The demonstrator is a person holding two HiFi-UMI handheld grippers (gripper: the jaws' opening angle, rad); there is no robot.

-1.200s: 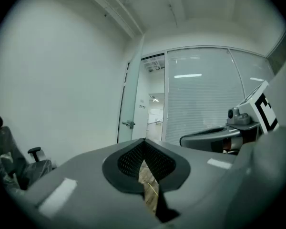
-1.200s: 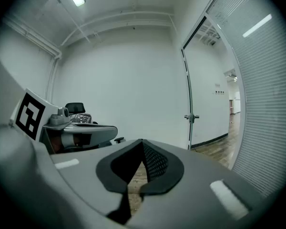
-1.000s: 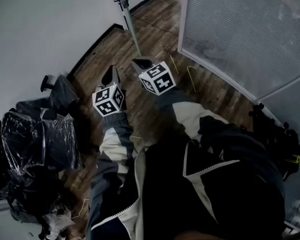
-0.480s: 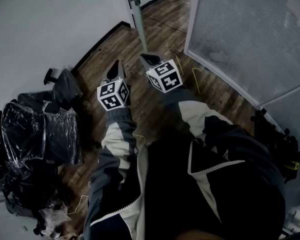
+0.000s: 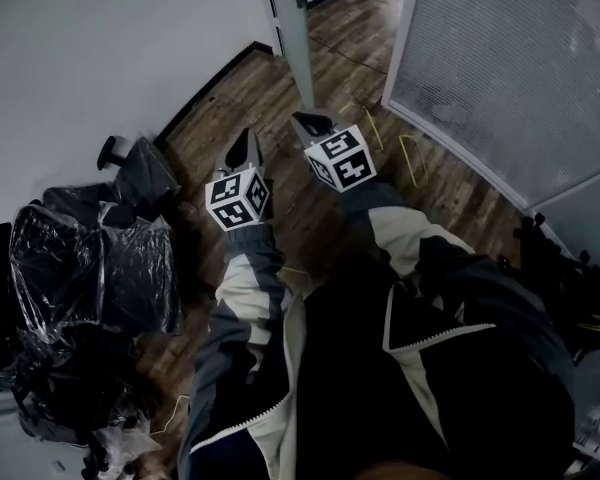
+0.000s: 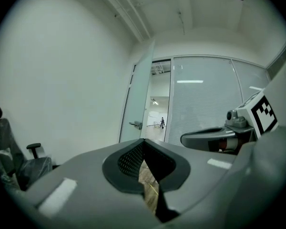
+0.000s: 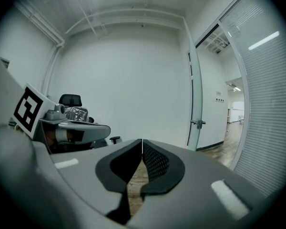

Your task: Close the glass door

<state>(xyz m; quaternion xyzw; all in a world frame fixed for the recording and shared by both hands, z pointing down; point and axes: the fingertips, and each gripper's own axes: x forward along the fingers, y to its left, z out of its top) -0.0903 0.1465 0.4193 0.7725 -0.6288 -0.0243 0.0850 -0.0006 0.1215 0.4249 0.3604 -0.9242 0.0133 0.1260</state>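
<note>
2 sets of jaws are clenched shut with nothing between them: the left hand-held gripper (image 5: 247,138) and the right hand-held gripper (image 5: 306,120) reach out side by side above the wooden floor (image 5: 260,98), touching nothing. The glass door (image 5: 298,38) stands open at the floor's far edge, ahead of the right hand-held gripper and apart from it, swung toward the white wall (image 5: 100,58). Its metal handle (image 6: 136,124) juts out at about mid-height. A glass partition with blinds (image 5: 510,68) runs along the floor's right edge. Plastic-wrapped office chairs (image 5: 80,268) crowd the floor's left edge beside the wall.
</note>
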